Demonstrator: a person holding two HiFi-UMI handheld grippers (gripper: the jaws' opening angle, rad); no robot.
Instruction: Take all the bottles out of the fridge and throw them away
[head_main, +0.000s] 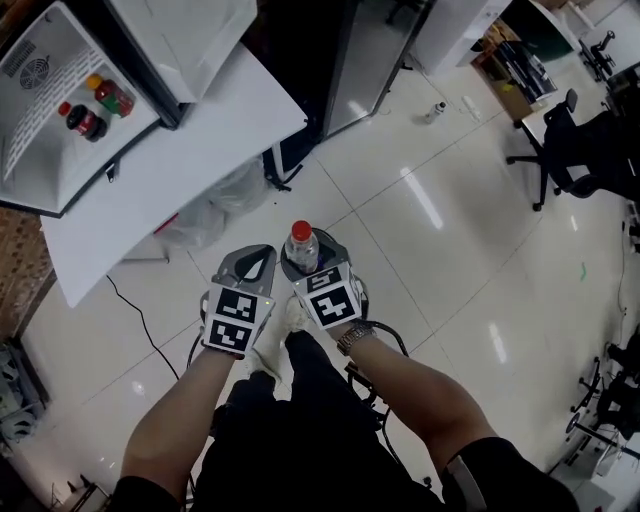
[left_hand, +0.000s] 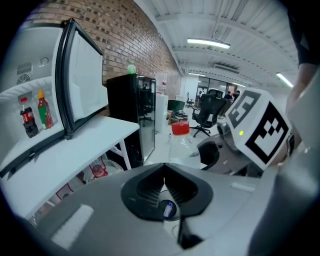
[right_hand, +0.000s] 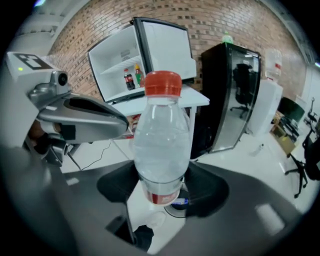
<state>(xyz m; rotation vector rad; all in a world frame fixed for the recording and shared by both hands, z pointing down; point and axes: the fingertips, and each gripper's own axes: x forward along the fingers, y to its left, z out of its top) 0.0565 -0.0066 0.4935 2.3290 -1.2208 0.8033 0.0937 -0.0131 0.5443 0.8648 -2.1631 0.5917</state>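
Between the right gripper's (head_main: 312, 258) jaws a bottle (right_hand: 161, 140) stands upright, clamped low, likely for carrying away to throw out; beside it, the left gripper (left_hand: 164, 170) is closed and empty.

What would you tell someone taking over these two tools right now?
Left tool: shut, empty.
Right tool: shut on a clear red-capped bottle, held over the floor.
Fridge: open on the white table; a cola bottle and a yellow-capped bottle stand on its shelf.
Done: one bottle out. Left: throw it away, then take the other two.
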